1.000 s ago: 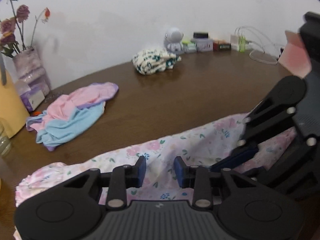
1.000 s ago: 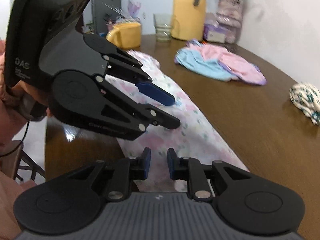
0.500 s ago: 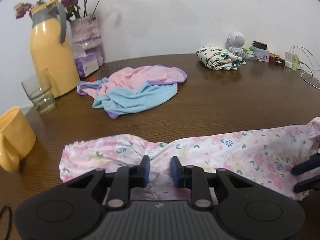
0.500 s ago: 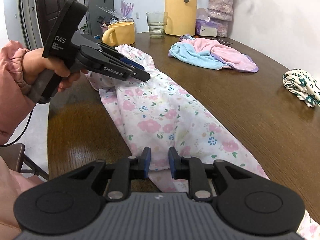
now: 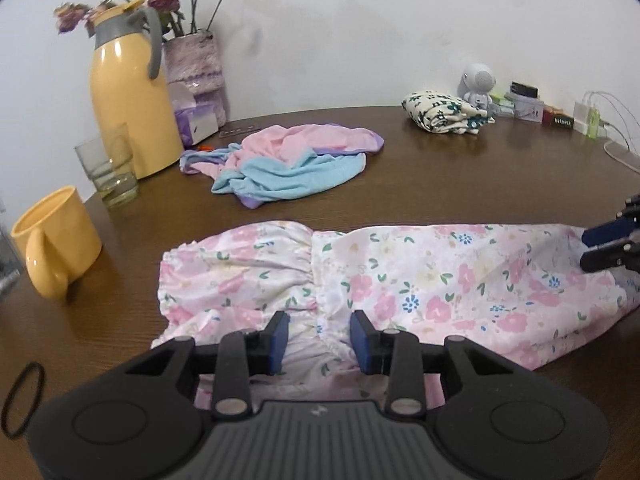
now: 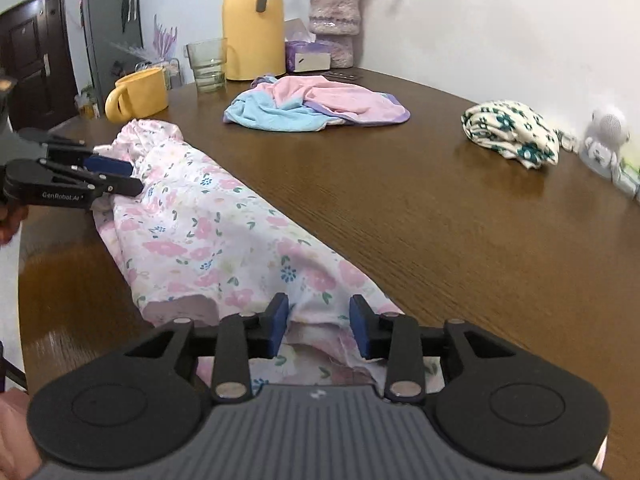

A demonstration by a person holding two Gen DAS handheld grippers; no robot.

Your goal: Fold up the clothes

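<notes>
Across the wood-grain table (image 5: 460, 168), both sets of jaws are opening over the crumpled floral garment (image 5: 400, 272).

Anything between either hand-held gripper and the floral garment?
Nothing visible. The floral garment lies along the table with cloth directly between both sets of opening jaws: left hand-held gripper at one end, right hand-held gripper at the other.
</notes>
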